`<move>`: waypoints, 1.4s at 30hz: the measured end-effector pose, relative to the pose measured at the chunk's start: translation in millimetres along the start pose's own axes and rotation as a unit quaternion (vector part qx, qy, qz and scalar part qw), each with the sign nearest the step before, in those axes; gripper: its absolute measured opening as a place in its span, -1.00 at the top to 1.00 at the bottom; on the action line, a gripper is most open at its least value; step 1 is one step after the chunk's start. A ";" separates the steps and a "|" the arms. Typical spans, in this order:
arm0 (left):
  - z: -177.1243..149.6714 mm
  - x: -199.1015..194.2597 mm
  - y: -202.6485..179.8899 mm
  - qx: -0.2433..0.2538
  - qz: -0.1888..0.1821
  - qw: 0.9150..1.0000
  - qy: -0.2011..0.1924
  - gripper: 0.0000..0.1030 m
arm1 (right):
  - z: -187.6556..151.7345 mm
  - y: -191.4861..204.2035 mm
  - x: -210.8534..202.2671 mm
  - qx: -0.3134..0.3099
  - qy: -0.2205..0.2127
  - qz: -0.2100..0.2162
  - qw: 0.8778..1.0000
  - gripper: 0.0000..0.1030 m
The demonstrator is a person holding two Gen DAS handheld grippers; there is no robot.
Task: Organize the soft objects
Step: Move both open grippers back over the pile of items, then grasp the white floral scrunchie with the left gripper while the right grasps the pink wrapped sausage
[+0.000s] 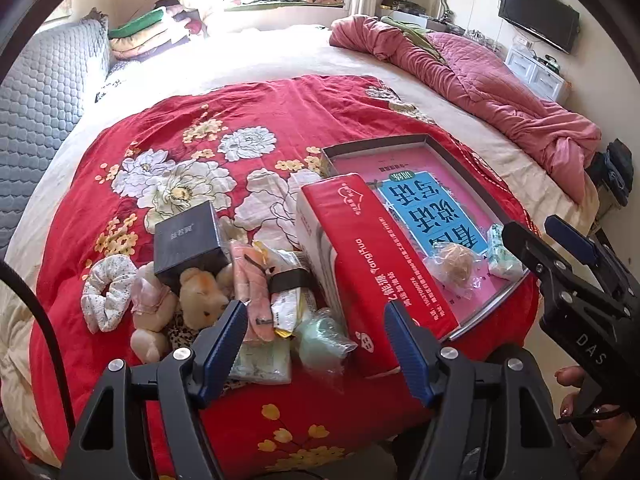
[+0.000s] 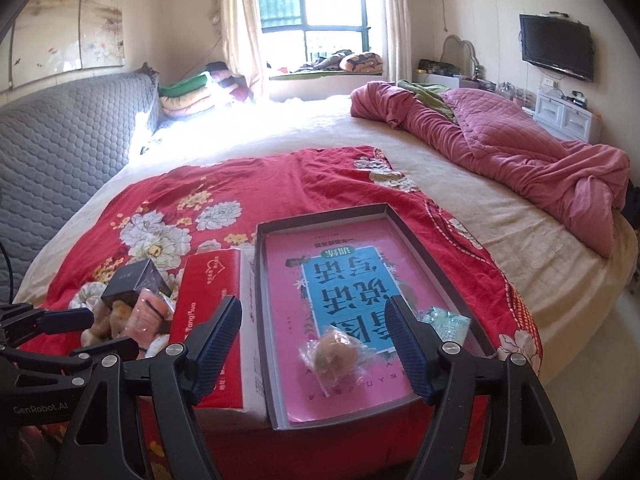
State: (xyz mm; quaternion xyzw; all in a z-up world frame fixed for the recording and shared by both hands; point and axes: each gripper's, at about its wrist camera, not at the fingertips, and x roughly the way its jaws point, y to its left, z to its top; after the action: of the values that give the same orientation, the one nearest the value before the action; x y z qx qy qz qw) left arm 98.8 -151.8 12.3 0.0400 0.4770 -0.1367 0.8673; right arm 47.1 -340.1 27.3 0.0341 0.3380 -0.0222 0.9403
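Scrunchie: white floral scrunchie (image 1: 106, 294) lies at the far left of the pile on the red floral bedspread (image 1: 256, 120).
Plush toys: cream plush bear (image 1: 202, 298) beside the scrunchie, partly under a small black box (image 1: 188, 240) that rests tilted on the pile.
Pink item: pink soft item (image 1: 256, 292) with a black band across it, just right of the bear, among crinkled wrappers.
Green bagged item: pale green soft object in clear plastic (image 1: 322, 338), near edge of the pile, touching the red carton.
Left gripper: left gripper (image 1: 316, 344) hovers over the near side of the pile, jaws spread wide, nothing between them.
Red carton: red carton (image 1: 372, 264) lies lengthwise between the pile and the tray, its side against the tray wall.
Tray: shallow grey tray (image 2: 404, 236) with a pink and blue printed sheet on its floor.
Tray contents: tan ball in clear wrap (image 2: 334, 354) near the front of the tray; pale green packet (image 2: 448, 326) at its right wall.
Right gripper: right gripper (image 2: 314, 340) sits above the tray's near end, jaws wide apart and empty, the wrapped ball showing between them.
Far right: rumpled pink quilt (image 2: 520, 152) along the bed's edge, well apart from the tray.
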 end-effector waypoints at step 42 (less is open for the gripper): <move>-60.9 -50.8 186.7 -0.184 0.065 0.980 -0.034 -0.36 | -8.0 130.0 -17.9 -0.132 0.004 0.075 0.988 -0.47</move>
State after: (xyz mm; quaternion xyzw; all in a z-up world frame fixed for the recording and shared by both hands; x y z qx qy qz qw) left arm 74.8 49.5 10.5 -0.0941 0.4604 0.0087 0.8827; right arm 36.7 -209.5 38.9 -0.0648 0.3382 0.0927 0.9342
